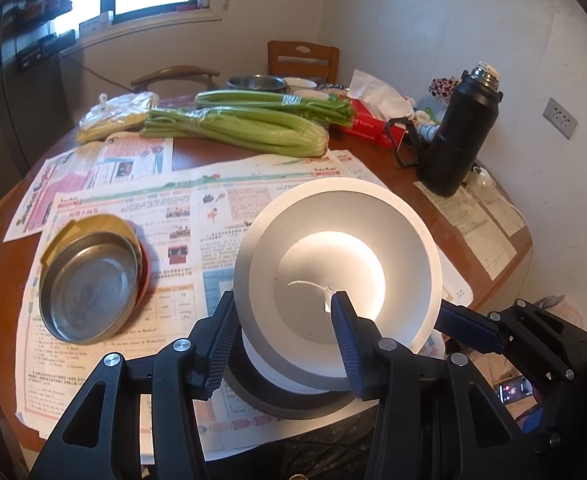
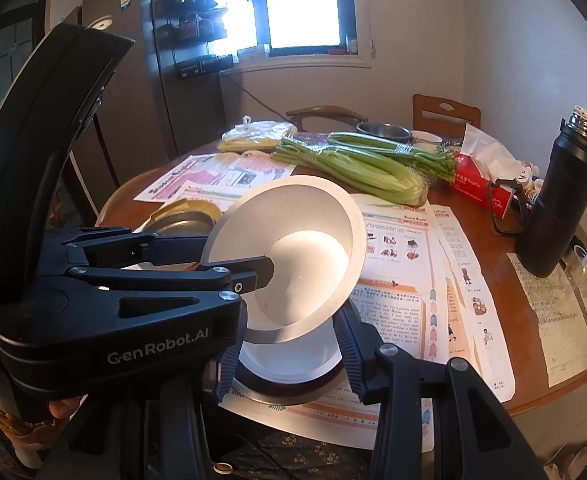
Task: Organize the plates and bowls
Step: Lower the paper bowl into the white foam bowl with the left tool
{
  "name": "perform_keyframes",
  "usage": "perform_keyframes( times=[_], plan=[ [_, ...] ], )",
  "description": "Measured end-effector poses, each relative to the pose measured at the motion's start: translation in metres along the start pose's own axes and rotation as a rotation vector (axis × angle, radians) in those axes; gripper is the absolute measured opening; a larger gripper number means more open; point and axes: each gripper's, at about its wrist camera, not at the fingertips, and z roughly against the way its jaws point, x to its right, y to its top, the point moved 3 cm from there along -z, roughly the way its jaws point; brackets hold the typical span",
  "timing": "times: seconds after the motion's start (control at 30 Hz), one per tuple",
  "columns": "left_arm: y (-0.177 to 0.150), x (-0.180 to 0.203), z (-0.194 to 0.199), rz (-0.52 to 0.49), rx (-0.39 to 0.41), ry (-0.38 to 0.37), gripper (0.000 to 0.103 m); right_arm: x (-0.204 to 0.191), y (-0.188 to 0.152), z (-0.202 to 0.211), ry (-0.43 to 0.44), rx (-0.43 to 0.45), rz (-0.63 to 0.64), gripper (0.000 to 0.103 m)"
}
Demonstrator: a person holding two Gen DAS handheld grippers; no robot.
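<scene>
Left wrist view: both claws [image 1: 283,340] [image 2: 289,354] clamped on smooth, round white bowl [image 1: 341,264], tilted above newspaper [image 1: 133,216].

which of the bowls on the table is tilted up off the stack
The top white bowl, held tilted by its rim in the left gripper. The white bowl under it sits flat, and the metal bowl rests on the newspaper.
</scene>
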Motion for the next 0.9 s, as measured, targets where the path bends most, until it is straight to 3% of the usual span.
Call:
perform_keyframes(
  times=[0.9],
  plan=[
    [-0.018, -0.007, -0.038, 0.037, -0.075, 0.014, 0.048, 0.009, -0.022, -0.034, 0.04, -0.082, -0.013, 0.045]
  ],
)
